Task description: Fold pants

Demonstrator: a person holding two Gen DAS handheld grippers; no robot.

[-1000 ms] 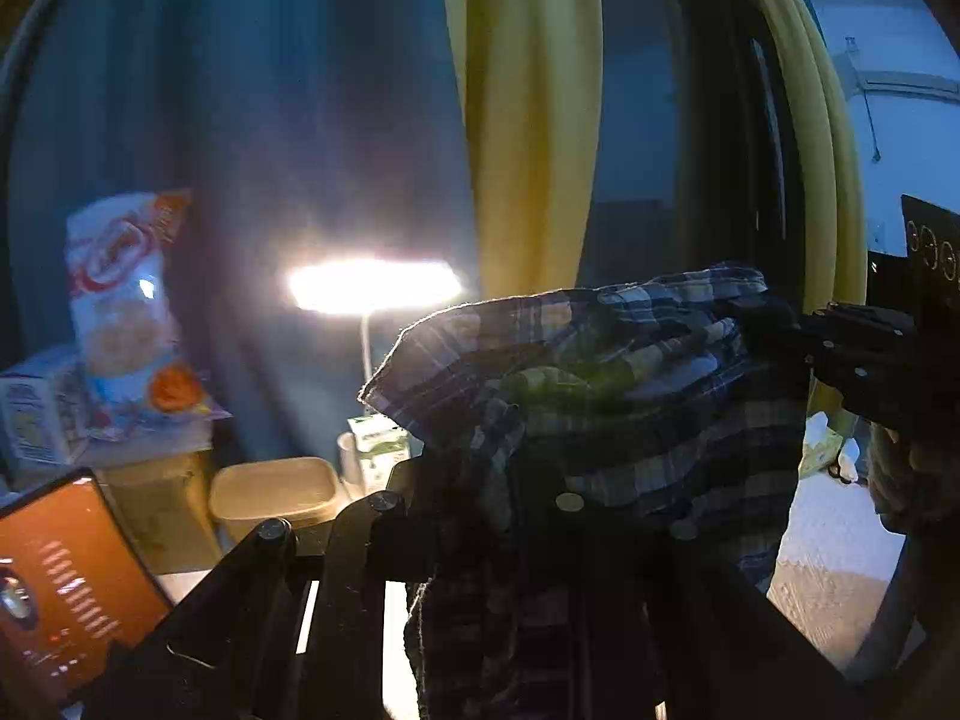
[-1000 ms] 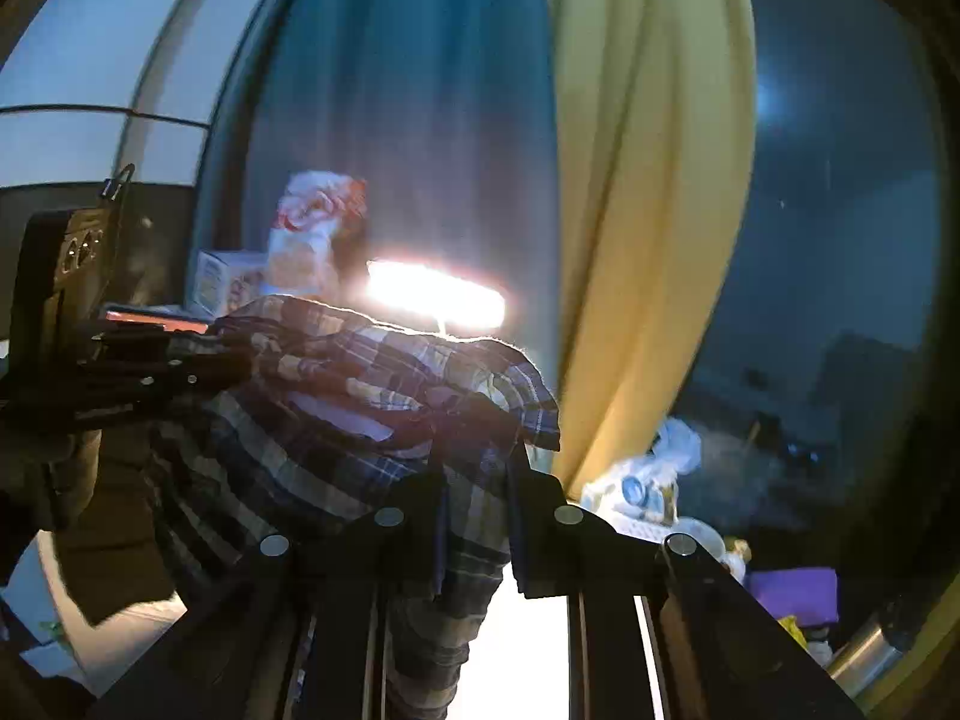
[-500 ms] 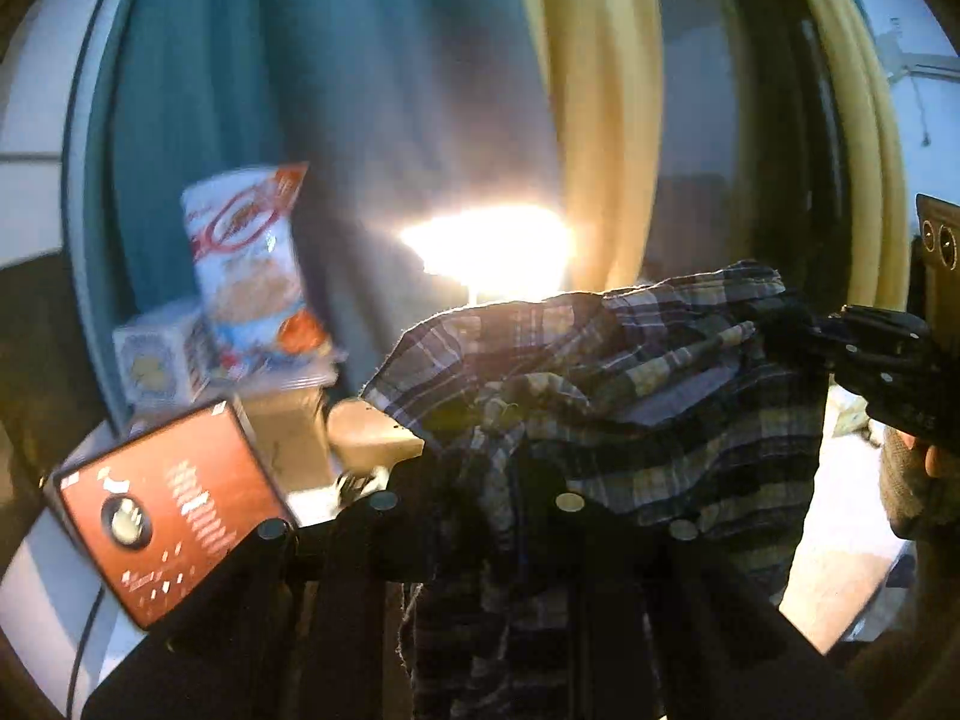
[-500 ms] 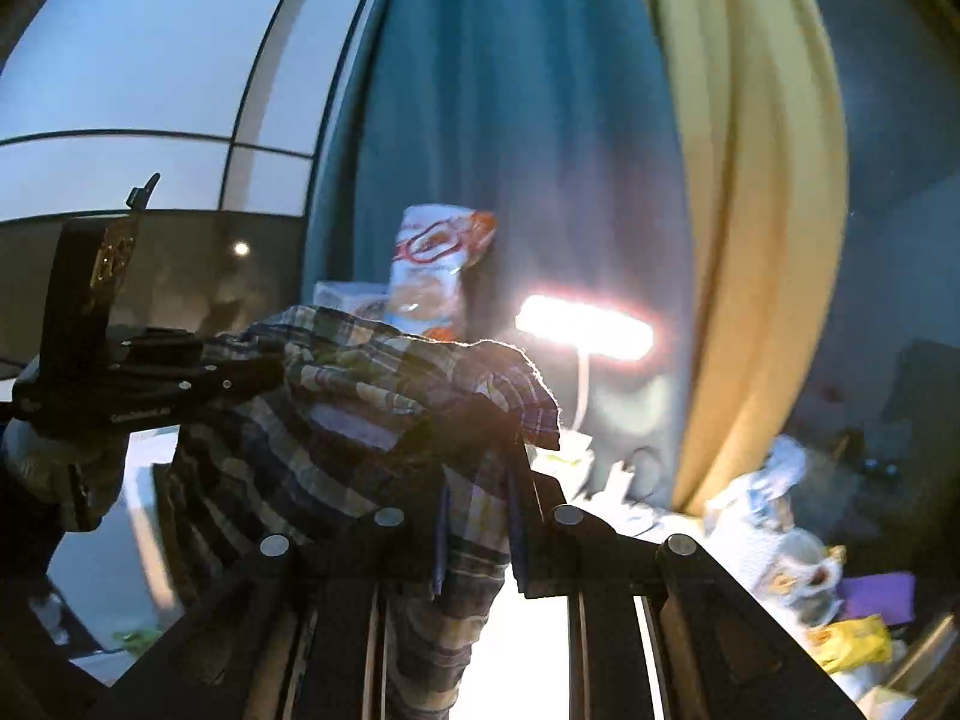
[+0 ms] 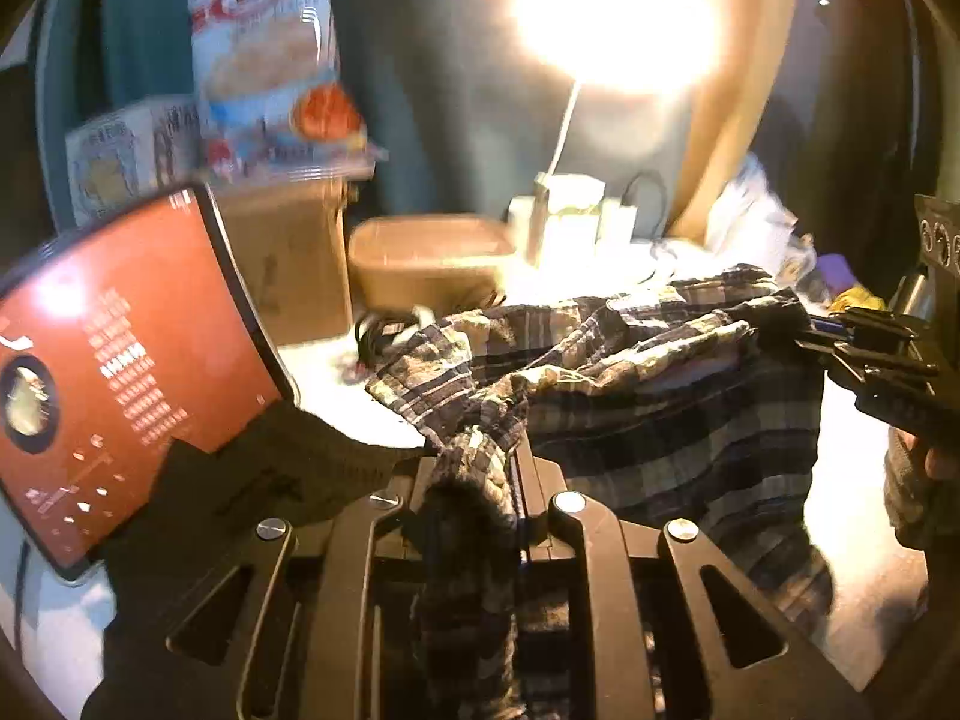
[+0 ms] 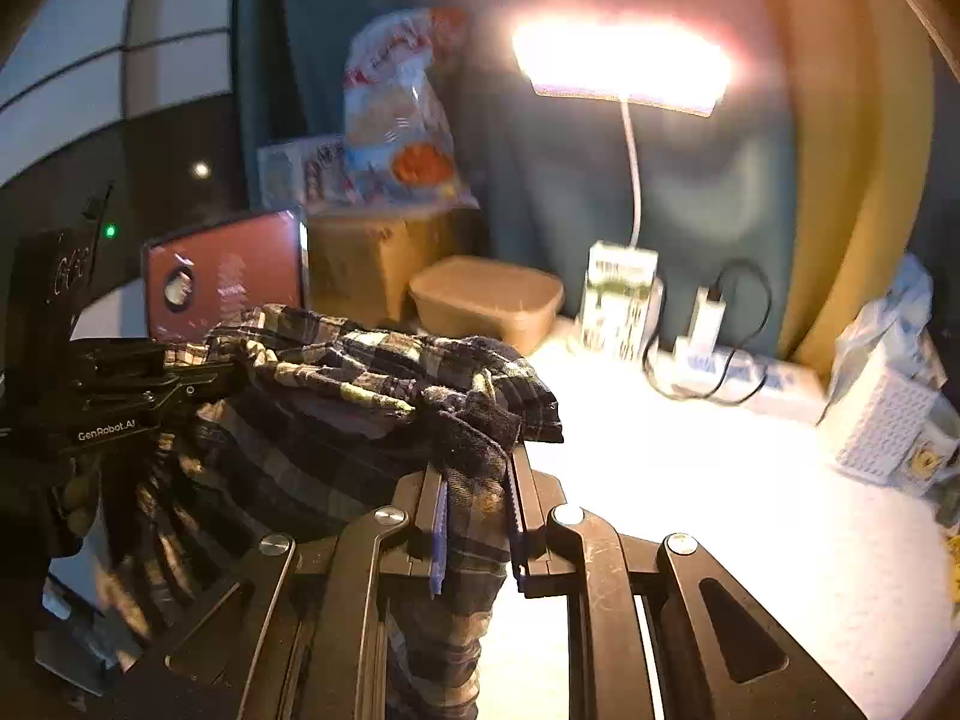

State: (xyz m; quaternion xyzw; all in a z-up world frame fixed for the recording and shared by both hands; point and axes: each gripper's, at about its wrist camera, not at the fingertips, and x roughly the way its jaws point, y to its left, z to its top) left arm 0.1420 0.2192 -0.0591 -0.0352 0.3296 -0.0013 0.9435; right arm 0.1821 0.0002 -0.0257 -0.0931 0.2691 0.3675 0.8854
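White tabletop (image 6: 690,480), lit hard by desk lamp (image 6: 624,60); clutter along back edge: orange-screen tablet (image 5: 120,360), cardboard box (image 6: 366,264), beige tub (image 6: 486,300), snack bag (image 6: 402,114), charger + cable (image 6: 708,312).

Plaid pants (image 5: 630,396) held off the table, strung betw. both tools, mid-section sagging, bunched folds on top, legs hanging below frame.

Left gripper (image 5: 474,468): jaws narrow, clamped on a wad of plaid cloth. Right gripper (image 6: 474,480): same, narrow, pinching a fabric corner; cloth trails down betw. jaws.

Judgement: step in hand = lowering the garment to lay flat on the tabletop. To do well: keep both pinches tight, pull tools apart to take out sag before touchdown, keep both at equal height so the edge lands straight. Aim for open patch right of tablet, clear of tub + cable. Hanging legs should touch first, then drag back to smooth. Risk: bunched layers landing creased; snag on cable.
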